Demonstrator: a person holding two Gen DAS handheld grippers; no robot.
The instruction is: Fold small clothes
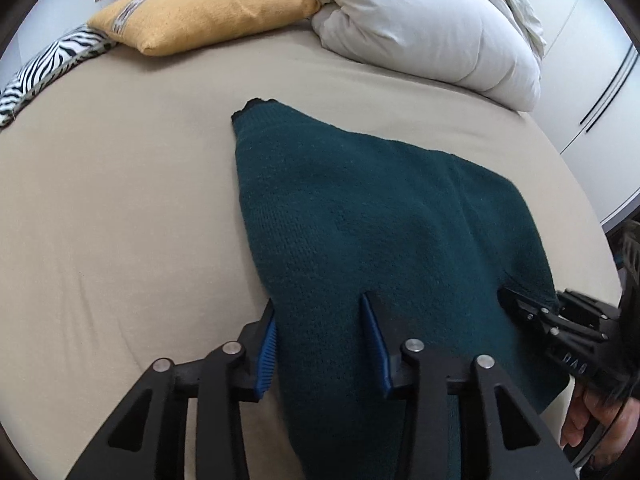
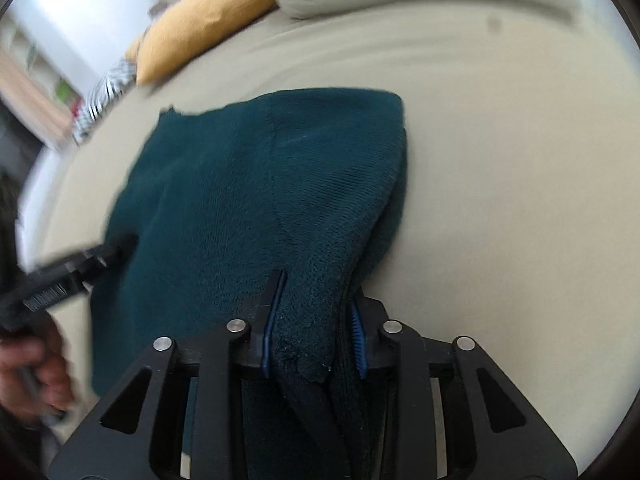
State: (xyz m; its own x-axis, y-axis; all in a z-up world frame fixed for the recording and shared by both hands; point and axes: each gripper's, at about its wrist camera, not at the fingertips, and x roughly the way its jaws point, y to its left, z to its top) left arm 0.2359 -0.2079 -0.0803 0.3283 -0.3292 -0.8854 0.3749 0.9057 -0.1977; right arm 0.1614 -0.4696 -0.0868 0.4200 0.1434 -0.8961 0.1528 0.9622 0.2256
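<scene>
Left wrist view. A dark teal knitted garment [image 1: 360,220] lies on the beige bed [image 1: 120,200], its far corner pointing toward a yellow cushion [image 1: 200,12] and a white duvet [image 1: 420,28]. The left hand-held gripper [image 1: 322,332] stands part open astride the near hem; cloth fills the space between the blue pads [image 1: 268,356], but whether they press on it cannot be told. The right hand-held gripper [image 1: 520,304] meets the garment's right edge, a hand [image 1: 592,420] behind it.

Right wrist view. The right hand-held gripper [image 2: 316,312] is narrowed onto a thick bunch of the garment [image 2: 248,184], several layers gathered between its pads. The fabric climbs from the bed [image 2: 500,160] into the jaws. The left hand-held gripper [image 2: 80,264], blurred, sits at the opposite edge.

Technique. The step appears to be lifting the near hem to fold it away. Both corners should rise together, level, with the cloth kept taut between them so that the fold lands square. The left grip wants confirming first, since a loose pad would probably let that side sag.
</scene>
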